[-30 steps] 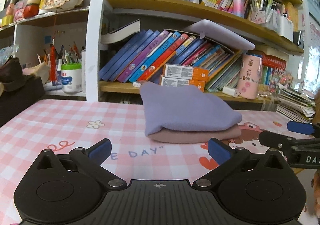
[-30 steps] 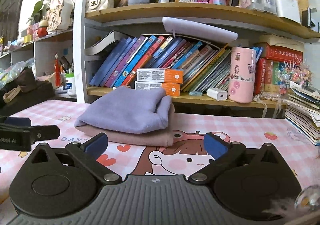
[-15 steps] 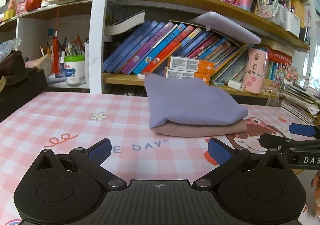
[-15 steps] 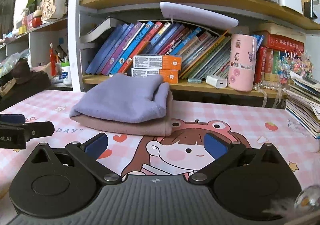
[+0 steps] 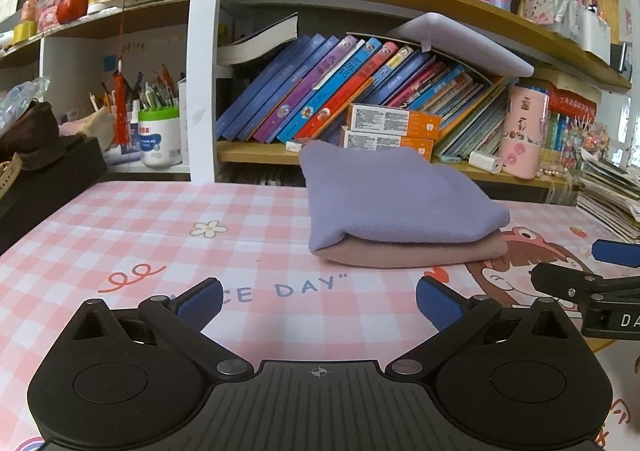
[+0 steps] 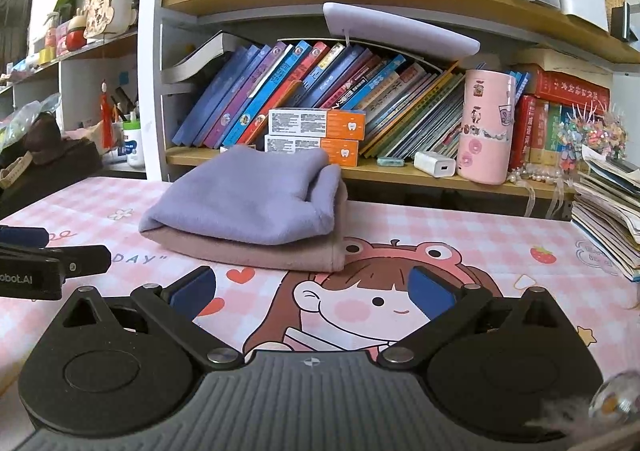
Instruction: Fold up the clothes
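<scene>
folded purple garment atop pink garment

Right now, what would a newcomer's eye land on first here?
The folded lilac garment lying on a folded dusty-pink garment, mid-table on the pink checked cartoon tablecloth. Then the left gripper and right gripper, both open and short of the pile. Behind stands a crowded bookshelf.

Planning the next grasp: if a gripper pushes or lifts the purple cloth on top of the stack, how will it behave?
Probably floppy: the purple cloth sags in soft rounded folds, so lifting one edge would likely undo them. A push would more likely slide or bunch it over the pink cloth beneath than move the stack whole. It looks fleecy, so jaws should grip it without slipping.
</scene>
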A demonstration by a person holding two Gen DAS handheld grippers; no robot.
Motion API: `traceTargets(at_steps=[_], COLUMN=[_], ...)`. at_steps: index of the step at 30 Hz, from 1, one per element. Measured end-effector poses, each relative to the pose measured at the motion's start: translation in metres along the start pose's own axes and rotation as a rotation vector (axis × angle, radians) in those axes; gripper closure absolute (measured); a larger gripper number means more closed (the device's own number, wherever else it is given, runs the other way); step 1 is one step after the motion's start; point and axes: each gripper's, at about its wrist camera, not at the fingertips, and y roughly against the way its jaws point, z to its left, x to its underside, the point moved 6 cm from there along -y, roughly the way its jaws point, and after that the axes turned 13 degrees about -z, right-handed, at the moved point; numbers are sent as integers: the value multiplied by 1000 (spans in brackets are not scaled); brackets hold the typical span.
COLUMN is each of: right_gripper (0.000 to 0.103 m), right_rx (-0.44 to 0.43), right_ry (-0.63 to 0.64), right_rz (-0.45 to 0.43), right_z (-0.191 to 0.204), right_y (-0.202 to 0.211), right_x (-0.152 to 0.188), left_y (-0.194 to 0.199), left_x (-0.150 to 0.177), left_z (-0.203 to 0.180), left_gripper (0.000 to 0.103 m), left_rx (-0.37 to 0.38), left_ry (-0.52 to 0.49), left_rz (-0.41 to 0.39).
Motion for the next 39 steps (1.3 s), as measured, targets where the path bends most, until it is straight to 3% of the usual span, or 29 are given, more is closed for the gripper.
traceTargets(at_steps=[39], right_gripper=[0], right_rx=[-13], right_ry=[16], right_rz=[16], right_z=[4], right_y=[-2], right_x=[2], left_y=[-1], left_x=[2], left_z=[-1], left_gripper=[0], left_rx=[-12], left_ry=[-10], left_rz=[14])
